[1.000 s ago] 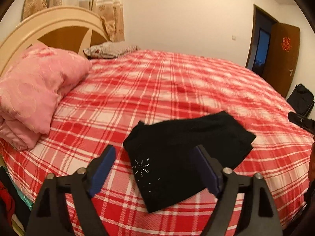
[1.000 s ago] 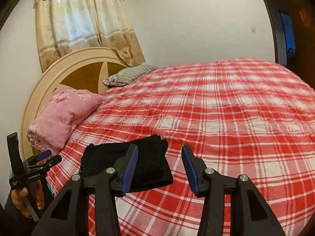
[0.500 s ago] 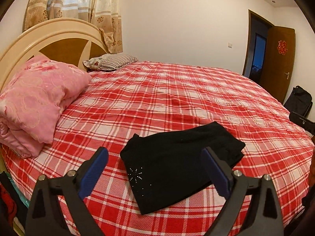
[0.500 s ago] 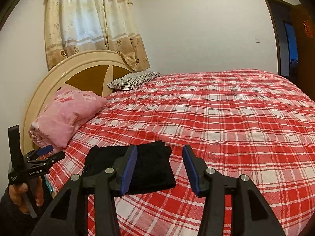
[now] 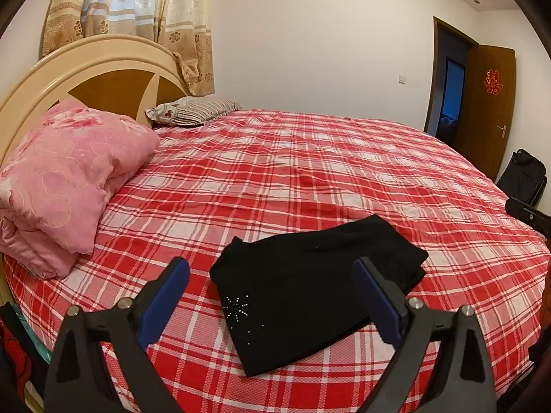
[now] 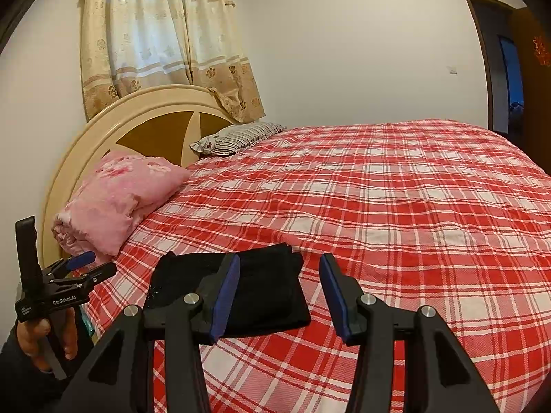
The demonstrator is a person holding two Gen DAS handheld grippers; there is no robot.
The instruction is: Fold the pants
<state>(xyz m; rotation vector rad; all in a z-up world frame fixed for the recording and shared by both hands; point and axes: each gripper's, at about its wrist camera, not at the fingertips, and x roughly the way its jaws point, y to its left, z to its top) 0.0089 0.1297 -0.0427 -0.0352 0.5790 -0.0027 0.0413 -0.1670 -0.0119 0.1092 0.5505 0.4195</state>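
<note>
Black pants (image 5: 310, 289) lie folded into a compact rectangle on the red plaid bed (image 5: 310, 172), near its front edge, with a small sparkly star pattern on one corner. They also show in the right wrist view (image 6: 265, 292). My left gripper (image 5: 272, 292) is open and empty, held back from and above the pants. My right gripper (image 6: 279, 289) is open and empty, just to the right of the pants. The left gripper also shows in the right wrist view (image 6: 81, 268), held in a hand at the bed's left edge.
A folded pink quilt (image 5: 65, 179) lies at the head of the bed by the cream headboard (image 5: 86, 69). A striped pillow (image 5: 193, 113) lies further back. A brown door (image 5: 489, 103) and a black bag (image 5: 523, 175) stand at the right.
Both grippers have drawn back and tilted up from the pants, so more of the room shows. The pants have not moved.
</note>
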